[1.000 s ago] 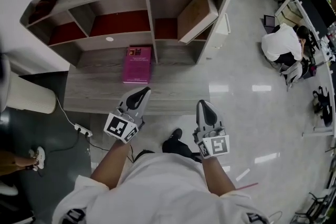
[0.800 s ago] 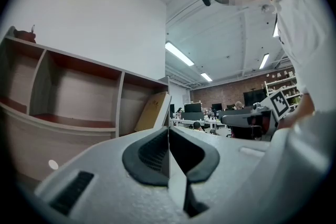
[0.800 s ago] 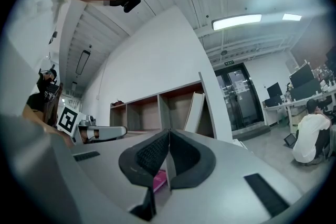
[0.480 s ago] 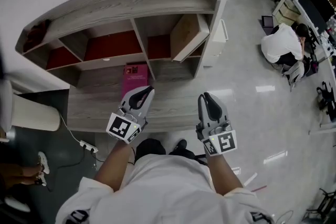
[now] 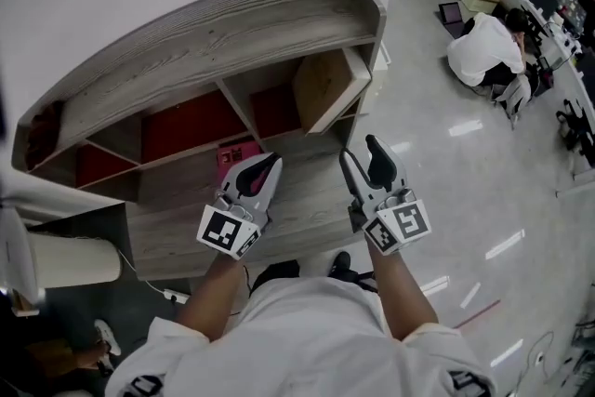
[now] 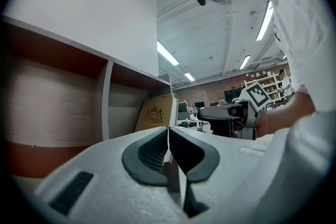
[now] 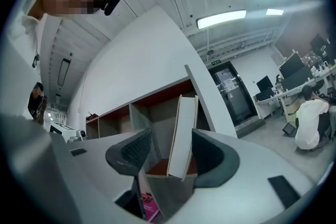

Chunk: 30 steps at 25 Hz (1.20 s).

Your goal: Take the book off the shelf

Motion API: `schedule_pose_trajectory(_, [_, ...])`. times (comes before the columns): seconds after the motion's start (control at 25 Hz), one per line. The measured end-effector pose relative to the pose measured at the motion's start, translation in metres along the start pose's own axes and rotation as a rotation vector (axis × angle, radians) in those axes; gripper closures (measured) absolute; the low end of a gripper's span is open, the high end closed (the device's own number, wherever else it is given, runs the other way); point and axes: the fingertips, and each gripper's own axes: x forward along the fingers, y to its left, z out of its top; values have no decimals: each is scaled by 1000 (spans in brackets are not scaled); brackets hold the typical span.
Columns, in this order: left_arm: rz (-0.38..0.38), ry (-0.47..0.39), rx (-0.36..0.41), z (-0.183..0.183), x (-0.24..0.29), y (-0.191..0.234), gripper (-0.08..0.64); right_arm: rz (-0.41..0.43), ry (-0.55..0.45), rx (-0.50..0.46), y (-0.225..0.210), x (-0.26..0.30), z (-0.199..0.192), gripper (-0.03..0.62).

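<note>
A brown book [image 5: 323,88] leans tilted in the right-hand compartment of the grey wooden shelf [image 5: 214,33]. In the right gripper view the same book [image 7: 184,134] shows through the gap of my right gripper [image 7: 169,135], still some way off. That right gripper [image 5: 361,153] hangs over the lower ledge below the book, its jaws opening with nothing between them. My left gripper [image 5: 263,167] is shut and empty to the left of it, above a pink book [image 5: 234,152] lying flat on the ledge. The left gripper [image 6: 169,132] faces the brown book [image 6: 155,113].
The shelf has red back panels and stands against a white wall. A person in white [image 5: 488,46] sits on the glossy floor at the far right by desks. A white cylinder [image 5: 70,260] and a power strip [image 5: 174,296] lie at the lower left.
My right gripper's jaws have gone from shut to open. Both grippers have moved closer to the shelf, and the view has swung so the shelf looms nearer.
</note>
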Motion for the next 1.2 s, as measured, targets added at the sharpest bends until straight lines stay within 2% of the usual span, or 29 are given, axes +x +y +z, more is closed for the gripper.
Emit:
schedule_pose_trajectory(0.2, [-62,6,-8,-10,12,10,541,-97,38,22,-16,33,-6,331])
schedule_pose_trajectory(0.48, [-87,19,-45,-24,12,16,541,-143,27,184,-29,63,-12,302])
schedule_pose_trajectory(0.76, [-113,48,-71,-42,14,15,541,-179,88,206,-38,80,-28,301])
schedule_pose_trajectory(1.2, [-101,66,-112,-55,11,21,541,-201,106,218,-42,93,-34,302])
